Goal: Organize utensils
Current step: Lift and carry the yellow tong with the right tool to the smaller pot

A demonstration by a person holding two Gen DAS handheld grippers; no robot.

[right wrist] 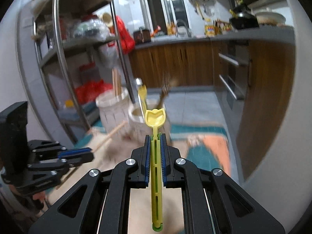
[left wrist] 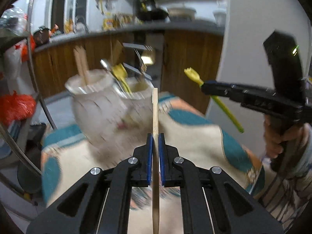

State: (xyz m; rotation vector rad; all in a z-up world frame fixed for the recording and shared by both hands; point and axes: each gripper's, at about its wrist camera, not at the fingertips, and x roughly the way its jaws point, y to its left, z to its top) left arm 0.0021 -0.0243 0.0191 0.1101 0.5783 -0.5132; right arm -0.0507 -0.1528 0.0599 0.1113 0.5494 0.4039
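Observation:
My left gripper (left wrist: 155, 136) is shut on a wooden chopstick (left wrist: 155, 113) that points forward toward two white holders. The left holder (left wrist: 91, 101) has wooden chopsticks in it; the right holder (left wrist: 139, 99) has a yellow utensil and a metal spoon. My right gripper (right wrist: 155, 136) is shut on a yellow-green plastic spork (right wrist: 155, 117), head forward. It shows in the left wrist view (left wrist: 204, 86) at the right, above the table. The left gripper shows in the right wrist view (right wrist: 85, 154) at the left, with its chopstick (right wrist: 111, 134). Both holders (right wrist: 113, 109) stand ahead.
A patterned teal, orange and cream cloth (left wrist: 195, 136) covers the table. A metal shelf rack (right wrist: 62, 58) with bags and jars stands at the left. Wooden kitchen cabinets (right wrist: 185, 64) and a grey counter run behind. A white wall (left wrist: 249, 39) is at the right.

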